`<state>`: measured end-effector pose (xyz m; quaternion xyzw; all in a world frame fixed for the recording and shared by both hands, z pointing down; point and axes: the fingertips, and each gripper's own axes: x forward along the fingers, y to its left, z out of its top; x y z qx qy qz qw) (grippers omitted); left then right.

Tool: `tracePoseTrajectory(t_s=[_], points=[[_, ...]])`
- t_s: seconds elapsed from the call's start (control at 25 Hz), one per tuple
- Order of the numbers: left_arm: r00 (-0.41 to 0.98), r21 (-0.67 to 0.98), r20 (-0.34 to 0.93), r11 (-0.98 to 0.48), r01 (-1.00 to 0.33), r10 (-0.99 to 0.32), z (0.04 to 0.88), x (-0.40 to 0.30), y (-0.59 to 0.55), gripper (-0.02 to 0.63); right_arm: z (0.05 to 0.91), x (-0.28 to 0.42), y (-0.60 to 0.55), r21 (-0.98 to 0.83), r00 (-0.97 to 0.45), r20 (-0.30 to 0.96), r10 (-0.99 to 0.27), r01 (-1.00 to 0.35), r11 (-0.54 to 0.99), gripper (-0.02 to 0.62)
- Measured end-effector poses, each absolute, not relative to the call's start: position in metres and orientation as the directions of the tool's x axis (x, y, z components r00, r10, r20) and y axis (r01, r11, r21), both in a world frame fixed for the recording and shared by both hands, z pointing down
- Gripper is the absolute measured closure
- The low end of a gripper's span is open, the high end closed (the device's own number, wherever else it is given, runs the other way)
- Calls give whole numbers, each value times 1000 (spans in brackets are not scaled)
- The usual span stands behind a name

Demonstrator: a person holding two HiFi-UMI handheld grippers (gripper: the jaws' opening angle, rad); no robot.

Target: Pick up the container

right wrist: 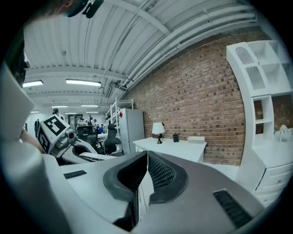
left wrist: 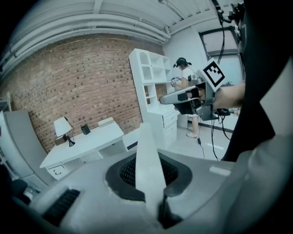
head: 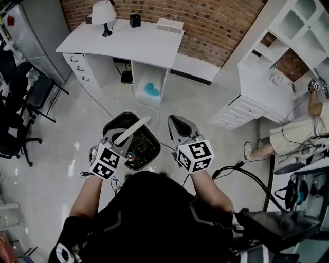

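A black container (head: 114, 122) with mixed small items inside stands on the floor just in front of me. My left gripper (head: 120, 138) is over its left rim, shut on a flat white strip (head: 134, 128) that slants across the container's mouth. The same white strip (left wrist: 147, 155) stands upright between the pads in the left gripper view. Whether it is fixed to the container I cannot tell. My right gripper (head: 174, 122) hovers at the container's right rim, its jaws shut with nothing between them. In the right gripper view its pads (right wrist: 158, 171) meet.
A white desk (head: 128, 43) with a lamp (head: 104, 13) stands against the brick wall ahead. A white shelf unit (head: 267, 77) is at the right, with a person (head: 303, 128) beside it. Black chairs (head: 20, 102) stand at the left. Cables run over the floor.
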<state>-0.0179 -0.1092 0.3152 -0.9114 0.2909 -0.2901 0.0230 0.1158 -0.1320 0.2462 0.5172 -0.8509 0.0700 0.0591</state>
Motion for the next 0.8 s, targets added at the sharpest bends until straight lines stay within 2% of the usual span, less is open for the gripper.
tracePoseTrajectory(t_s=[0.48,0.8], points=[[664,-197,465,-800,-567,-585,285,-17,-123,574,239,130,-137,-106,-446,163,-880,-895,434,588],[674,-234,471,-817,-527,-569,280,-8,-123,575,235,136,-142,-145,-427,164,-889,-902,407,588]])
